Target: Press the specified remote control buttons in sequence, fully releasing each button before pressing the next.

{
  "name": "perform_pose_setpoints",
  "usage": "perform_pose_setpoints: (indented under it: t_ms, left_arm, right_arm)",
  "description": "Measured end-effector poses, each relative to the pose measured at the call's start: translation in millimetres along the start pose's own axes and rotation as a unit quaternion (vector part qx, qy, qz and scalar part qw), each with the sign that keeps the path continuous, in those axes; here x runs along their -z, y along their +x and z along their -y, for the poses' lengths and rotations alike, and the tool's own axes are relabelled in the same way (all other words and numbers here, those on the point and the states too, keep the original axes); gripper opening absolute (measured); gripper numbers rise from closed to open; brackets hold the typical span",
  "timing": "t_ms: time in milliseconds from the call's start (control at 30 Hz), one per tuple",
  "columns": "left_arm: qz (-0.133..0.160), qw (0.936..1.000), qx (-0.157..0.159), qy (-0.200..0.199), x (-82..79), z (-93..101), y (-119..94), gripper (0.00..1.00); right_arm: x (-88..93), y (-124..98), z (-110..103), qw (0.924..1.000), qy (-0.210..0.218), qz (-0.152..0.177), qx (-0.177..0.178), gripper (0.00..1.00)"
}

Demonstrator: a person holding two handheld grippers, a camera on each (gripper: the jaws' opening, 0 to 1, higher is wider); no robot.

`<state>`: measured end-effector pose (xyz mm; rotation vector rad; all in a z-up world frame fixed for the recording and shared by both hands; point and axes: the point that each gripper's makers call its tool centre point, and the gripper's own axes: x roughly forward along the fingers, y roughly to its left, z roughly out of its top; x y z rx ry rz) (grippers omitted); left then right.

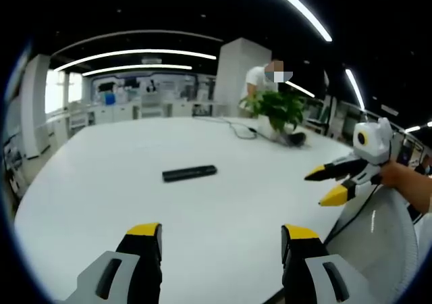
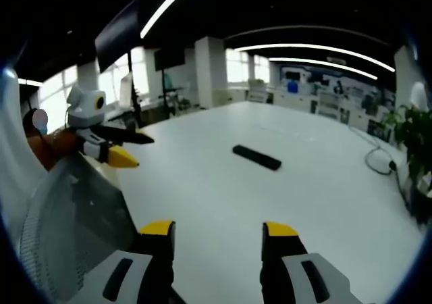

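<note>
Both grippers [image 1: 219, 240] [image 2: 217, 236] open, remote [image 1: 190, 173] lying apart

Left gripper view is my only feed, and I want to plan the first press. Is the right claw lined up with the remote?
Observer: In the right gripper view, the remote lies ahead of the right claw, roughly between its open jaws, with bare table in between.
Operator: How does my left claw look from outside?
Observer: The left claw hovers by the table's edge, jaws parted, well apart from the remote, with a mesh chair back just below it in the picture.
</note>
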<state>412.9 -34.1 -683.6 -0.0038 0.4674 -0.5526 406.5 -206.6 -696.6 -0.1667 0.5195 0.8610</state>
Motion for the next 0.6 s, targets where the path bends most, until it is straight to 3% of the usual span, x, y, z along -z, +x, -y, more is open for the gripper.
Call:
perform_pose_setpoints:
  t_ms: [600]
  left_arm:
    - [-0.008, 0.9999, -0.001, 0.007, 4.0, 0.4, -0.2, 0.73]
  right_arm:
    - [4.6, 3.3, -3.9, 0.9999, 0.003, -0.011, -0.012, 0.48]
